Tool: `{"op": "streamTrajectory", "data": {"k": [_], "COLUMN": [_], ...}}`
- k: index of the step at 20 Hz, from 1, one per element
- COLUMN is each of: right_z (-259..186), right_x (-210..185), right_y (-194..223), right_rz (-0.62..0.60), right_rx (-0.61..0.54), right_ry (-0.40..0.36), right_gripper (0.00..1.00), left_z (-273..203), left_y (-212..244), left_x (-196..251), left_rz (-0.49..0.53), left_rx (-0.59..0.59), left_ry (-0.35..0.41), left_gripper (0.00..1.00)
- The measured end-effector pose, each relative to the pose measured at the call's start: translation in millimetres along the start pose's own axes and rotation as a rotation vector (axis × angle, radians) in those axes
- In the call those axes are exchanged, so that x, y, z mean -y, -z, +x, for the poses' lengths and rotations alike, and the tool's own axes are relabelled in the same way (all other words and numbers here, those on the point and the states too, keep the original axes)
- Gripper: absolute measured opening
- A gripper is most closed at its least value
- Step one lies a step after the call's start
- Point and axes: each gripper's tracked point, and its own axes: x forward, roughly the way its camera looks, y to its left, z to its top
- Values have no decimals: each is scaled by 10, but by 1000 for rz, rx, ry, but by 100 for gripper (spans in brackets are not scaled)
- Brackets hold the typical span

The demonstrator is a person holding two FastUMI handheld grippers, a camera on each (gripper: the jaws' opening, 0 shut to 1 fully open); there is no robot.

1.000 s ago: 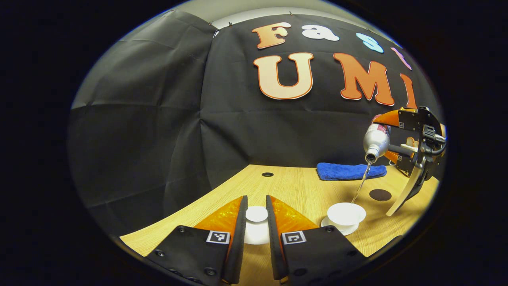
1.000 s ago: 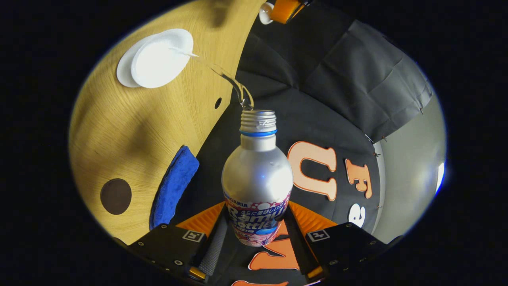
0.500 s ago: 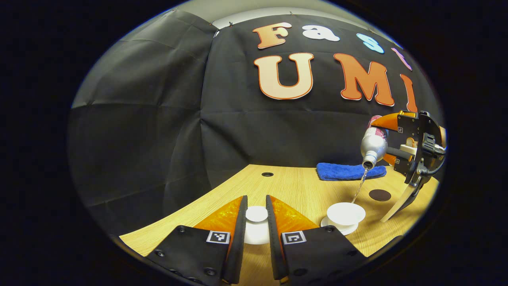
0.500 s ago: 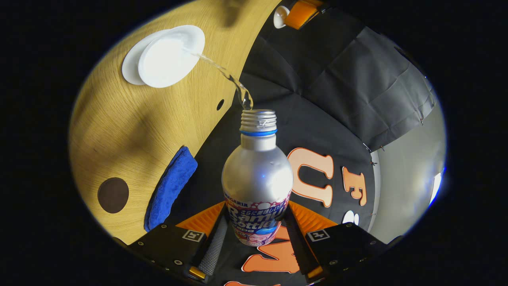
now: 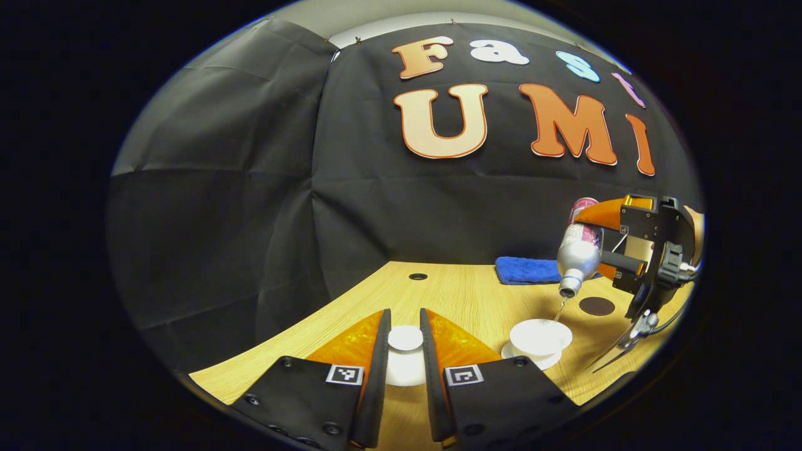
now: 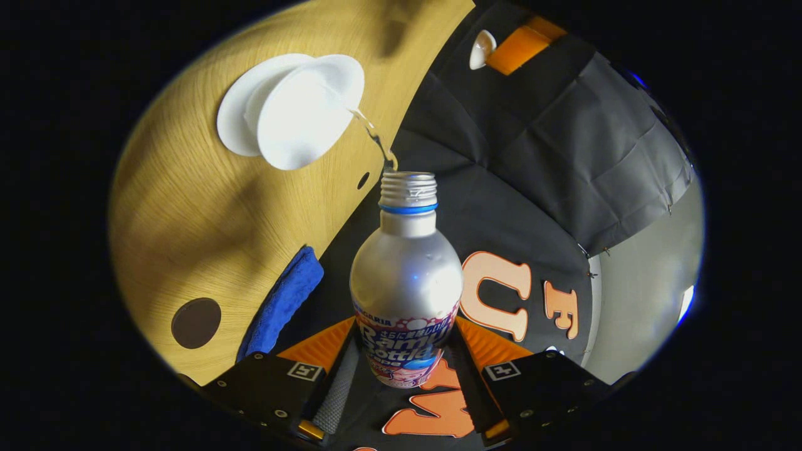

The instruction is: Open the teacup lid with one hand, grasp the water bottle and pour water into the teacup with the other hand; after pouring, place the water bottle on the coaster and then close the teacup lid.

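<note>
Right gripper view: your right gripper (image 6: 404, 360) pinches the bottle (image 6: 406, 288), neck toward 12 o'clock, teacup (image 6: 310, 113) at 11, coaster (image 6: 196, 322) at 8. Left gripper (image 5: 405, 369) apparently pinches the lid (image 5: 405, 338).

Silver bottle (image 6: 406, 282) (blue neck ring), white teacup (image 6: 307, 113), blue cloth (image 6: 282, 300), brown coaster (image 6: 196, 322).

Left gripper view: I look low across the table (image 5: 463, 294), facing the wall.
Right gripper view: I look tipped down from up high, close along the bottle (image 6: 406, 275).
Both share: the teacup (image 5: 540, 336) (image 6: 310, 113), blue cloth (image 5: 526, 270) (image 6: 282, 302), coaster (image 5: 596, 305) (image 6: 196, 322).
</note>
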Motion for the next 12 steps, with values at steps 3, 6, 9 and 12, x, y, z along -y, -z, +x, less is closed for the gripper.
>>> {"op": "streamTrajectory", "data": {"k": [3,6,9,12], "right_z": [-32,-80,-49,-46], "right_x": [-23,-42,-129,-233], "right_y": [-53,-131,-150,-150], "right_rz": [-11,-53,-15,61], "right_rx": [9,29,39,37], "right_ry": [3,24,-2,-43], "right_gripper": [78,79,79,79], "left_z": [7,8,14,19], "left_y": [-16,-19,-22,-39], "left_x": [30,73,99,144], "left_rz": [0,-3,1,2], "left_rx": [5,8,9,14], "left_ry": [4,15,19,30], "left_gripper": [33,34,34,33]}}
